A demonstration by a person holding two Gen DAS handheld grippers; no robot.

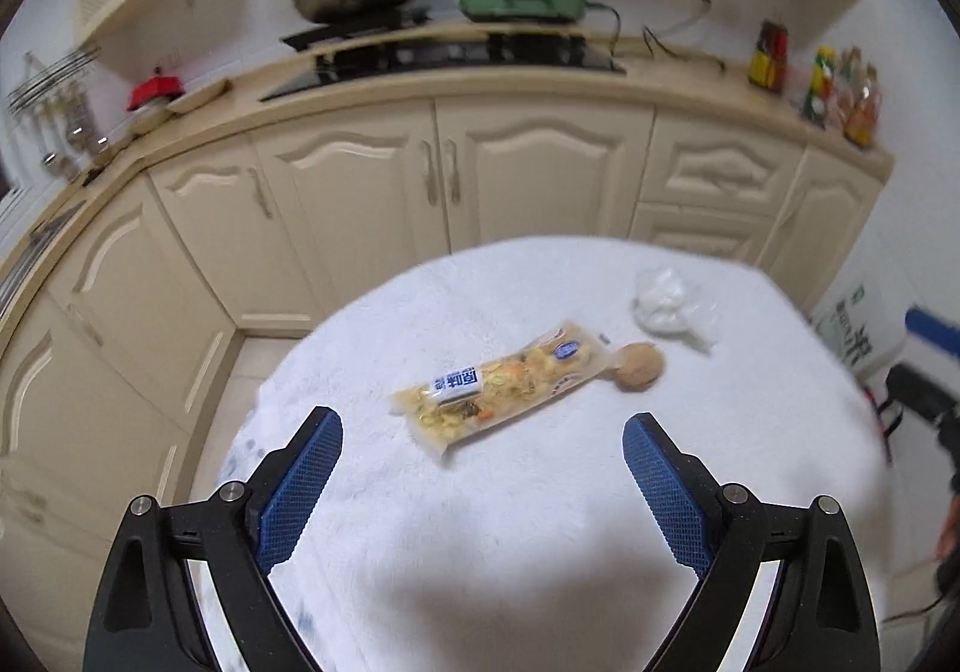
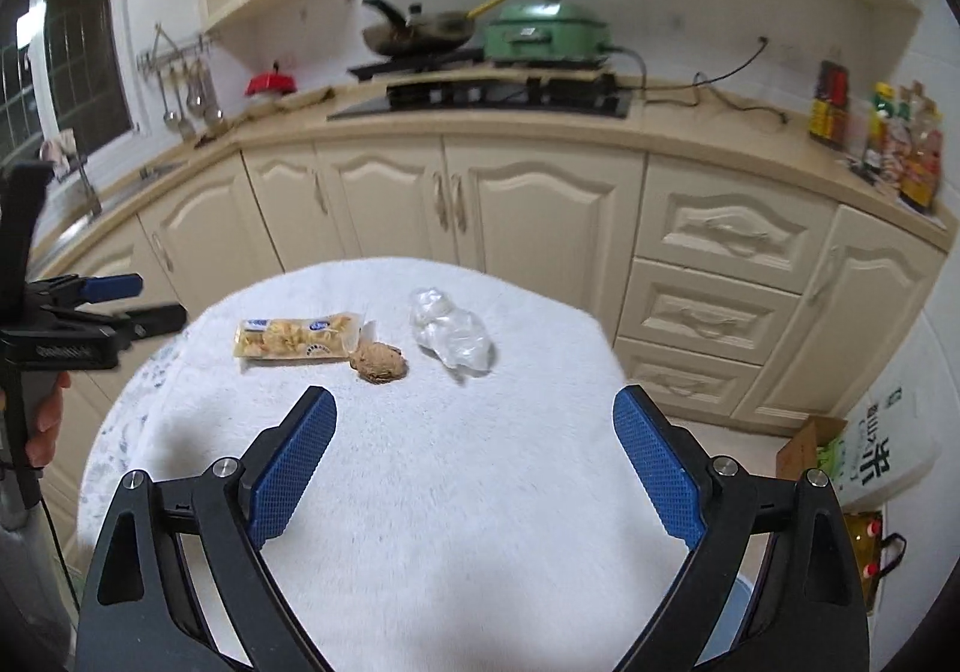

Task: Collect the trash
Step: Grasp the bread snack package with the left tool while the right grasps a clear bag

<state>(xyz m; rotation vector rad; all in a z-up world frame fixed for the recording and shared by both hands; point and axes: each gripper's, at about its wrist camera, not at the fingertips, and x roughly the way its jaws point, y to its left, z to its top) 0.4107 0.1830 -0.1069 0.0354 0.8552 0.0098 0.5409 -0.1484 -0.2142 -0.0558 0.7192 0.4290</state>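
Three pieces of trash lie on a table with a white fluffy cloth [image 1: 540, 492] [image 2: 468, 462]. A yellow snack wrapper [image 1: 501, 381] [image 2: 297, 339] lies flat. A brown crumpled ball [image 1: 641, 366] [image 2: 379, 362] touches its end. A crumpled clear plastic bag [image 1: 672, 306] [image 2: 450, 333] lies a little apart. My left gripper [image 1: 483, 423] is open and empty, just short of the wrapper. My right gripper [image 2: 474, 411] is open and empty, short of the ball and the bag. The left gripper also shows at the left edge of the right wrist view [image 2: 129, 303].
Cream kitchen cabinets [image 1: 450, 186] [image 2: 480, 204] stand beyond the table, with a hob, a wok [image 2: 420, 33] and a green pot [image 2: 546, 33] on the counter. A white sack [image 2: 888, 450] and a cardboard box [image 2: 804, 441] stand on the floor at the right.
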